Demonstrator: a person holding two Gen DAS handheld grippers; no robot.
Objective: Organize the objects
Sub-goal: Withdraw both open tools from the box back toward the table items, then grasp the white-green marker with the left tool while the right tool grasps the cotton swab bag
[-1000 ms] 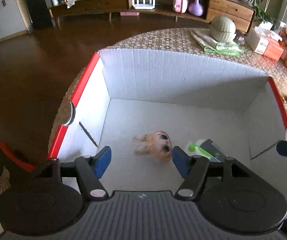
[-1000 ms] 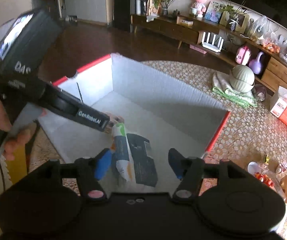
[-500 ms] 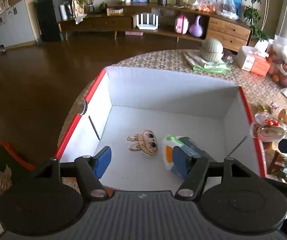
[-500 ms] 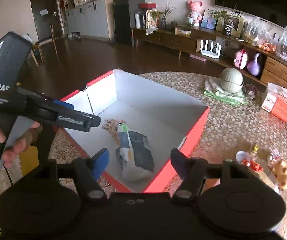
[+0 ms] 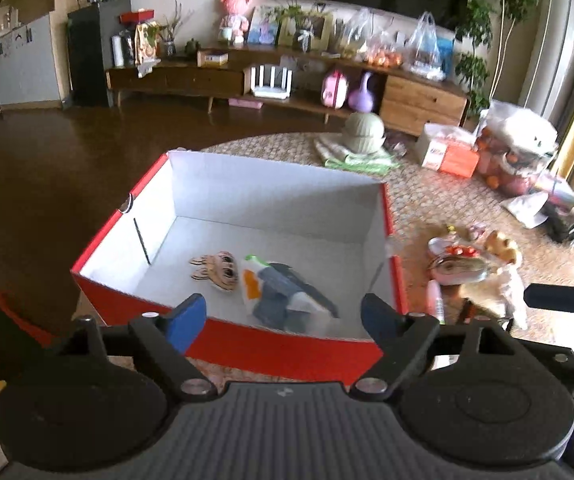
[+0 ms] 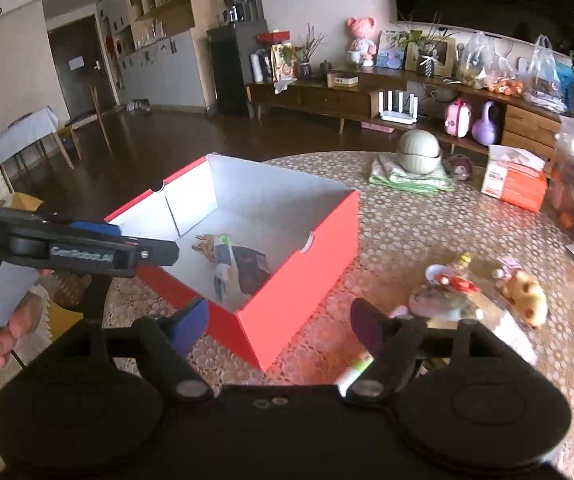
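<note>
1. The left tool [image 5: 283, 314] hangs released, holding nothing, above the near wall of the red box [image 5: 271, 346].
2. The right tool [image 6: 279, 322] is also released and unloaded.
3. The cartoon-face figure [image 5: 219, 274] and the pouch [image 5: 283, 294] lie side by side inside the box on the table [image 6: 427, 236].

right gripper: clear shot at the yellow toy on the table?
Probably yes. The right gripper is open and empty, and the yellow toy sits in the open on the table, outside the box.

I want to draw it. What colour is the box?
The box is red outside and white inside; the right wrist view shows it best.
</note>
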